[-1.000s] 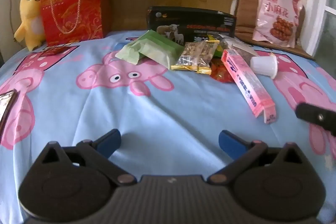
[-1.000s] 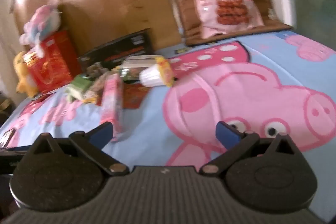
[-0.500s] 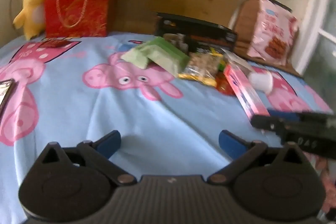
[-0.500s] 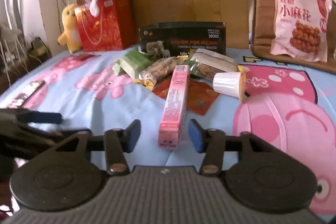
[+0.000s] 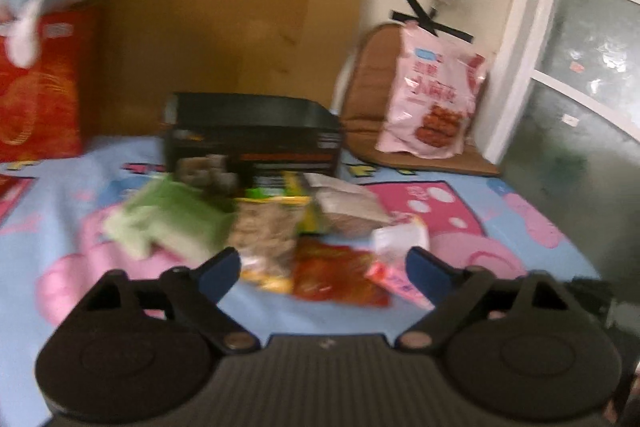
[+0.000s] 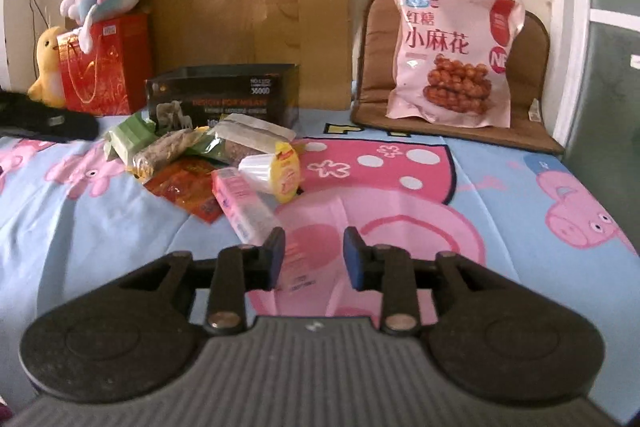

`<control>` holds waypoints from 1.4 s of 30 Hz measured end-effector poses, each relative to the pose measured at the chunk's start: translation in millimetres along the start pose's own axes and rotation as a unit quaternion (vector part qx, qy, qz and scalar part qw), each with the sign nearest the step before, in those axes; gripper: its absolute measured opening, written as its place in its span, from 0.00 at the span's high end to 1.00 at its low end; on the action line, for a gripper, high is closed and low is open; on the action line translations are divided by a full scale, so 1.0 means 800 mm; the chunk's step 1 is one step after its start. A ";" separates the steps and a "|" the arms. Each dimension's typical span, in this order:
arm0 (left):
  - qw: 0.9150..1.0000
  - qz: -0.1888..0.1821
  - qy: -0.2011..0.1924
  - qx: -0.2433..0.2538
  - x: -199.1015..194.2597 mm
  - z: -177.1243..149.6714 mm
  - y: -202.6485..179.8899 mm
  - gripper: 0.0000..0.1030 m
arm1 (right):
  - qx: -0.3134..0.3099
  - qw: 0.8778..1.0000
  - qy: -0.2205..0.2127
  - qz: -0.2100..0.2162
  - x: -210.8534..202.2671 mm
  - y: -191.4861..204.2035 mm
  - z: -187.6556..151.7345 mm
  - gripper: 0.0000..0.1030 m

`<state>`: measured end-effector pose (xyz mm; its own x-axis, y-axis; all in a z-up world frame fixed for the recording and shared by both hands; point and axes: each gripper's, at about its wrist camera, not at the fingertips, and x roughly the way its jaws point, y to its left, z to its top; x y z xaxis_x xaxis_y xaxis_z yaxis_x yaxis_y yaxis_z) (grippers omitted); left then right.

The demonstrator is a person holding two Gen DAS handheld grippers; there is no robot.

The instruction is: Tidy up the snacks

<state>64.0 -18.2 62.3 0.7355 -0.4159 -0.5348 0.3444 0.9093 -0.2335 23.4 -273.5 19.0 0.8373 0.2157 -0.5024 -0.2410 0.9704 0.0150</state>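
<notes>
Jaws of right gripper (image 6: 313, 259) are closing partway around the pink box (image 6: 244, 205), seemingly to lift it; left gripper (image 5: 324, 269) is hanging spread before the snack pile (image 5: 280, 227).

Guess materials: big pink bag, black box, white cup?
Pink bag: glossy plastic film, going by its sheen, wrinkles and puffed shape. Black box: printed cardboard, with crisp edges and a slight gloss. White cup: likely thin ribbed plastic under a yellow foil-like lid; blur leaves that uncertain.
</notes>
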 end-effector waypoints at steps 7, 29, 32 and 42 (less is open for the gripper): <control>0.999 -0.041 0.030 0.016 0.065 0.019 -0.026 0.23 | 0.016 0.999 0.018 0.038 0.005 0.004 -0.009 0.58; 0.999 -0.027 -0.035 0.002 0.012 0.077 0.004 0.61 | 0.011 0.994 -0.061 0.085 0.057 0.038 0.077 0.69; 0.998 -0.007 -0.058 -0.021 0.022 0.110 0.036 0.61 | 0.000 0.991 -0.084 0.103 0.091 0.052 0.118 0.68; 0.994 0.050 -0.042 -0.085 0.116 0.157 0.125 0.57 | 0.012 0.992 -0.054 0.112 0.215 0.085 0.184 0.59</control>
<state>240.1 33.0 91.4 0.8091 -0.3174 -0.4946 0.1693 0.9319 -0.3209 223.5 -154.7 61.0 0.8122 0.4347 -0.3891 -0.4156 0.8992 0.1369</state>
